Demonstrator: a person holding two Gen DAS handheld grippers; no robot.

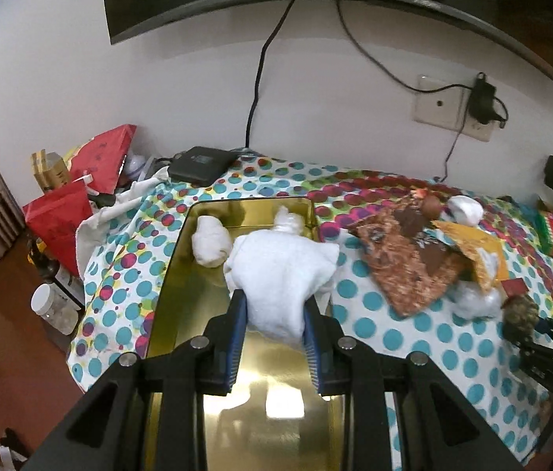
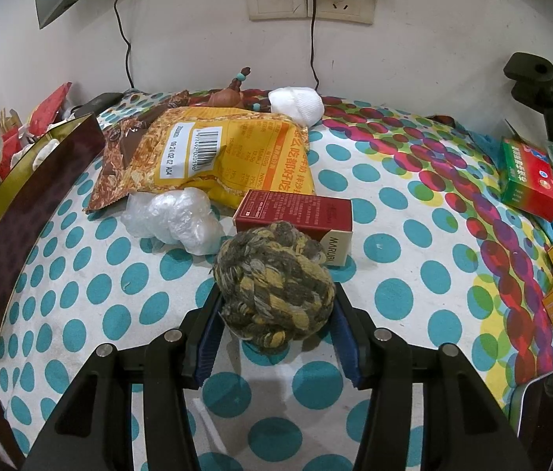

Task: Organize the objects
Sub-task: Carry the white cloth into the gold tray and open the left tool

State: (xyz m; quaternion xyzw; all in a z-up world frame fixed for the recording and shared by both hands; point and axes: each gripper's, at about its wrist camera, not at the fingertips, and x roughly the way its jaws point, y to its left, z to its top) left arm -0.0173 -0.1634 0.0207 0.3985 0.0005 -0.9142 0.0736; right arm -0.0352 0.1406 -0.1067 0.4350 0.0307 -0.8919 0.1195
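polka-dot worktop [image 2: 413, 216]: left claw [image 1: 274, 316] clamps white cloth [image 1: 280, 274] over gold tin [image 1: 182, 274]; right claw [image 2: 274, 327] grips braided ball [image 2: 274, 288].

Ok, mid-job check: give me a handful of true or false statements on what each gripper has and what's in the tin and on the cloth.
1. The left gripper is closed on a white cloth bundle above the gold tin. True.
2. The tin holds nothing yet. False: a rolled white sock lies at its far end.
3. The right gripper has a yellow and grey woven ball between its fingers. True.
4. The red carton stands upright on the dotted cloth. False: it lies flat, just behind the ball.
5. The yellow snack bag lies inside the tin. False: it lies on the cloth, beside the tin.
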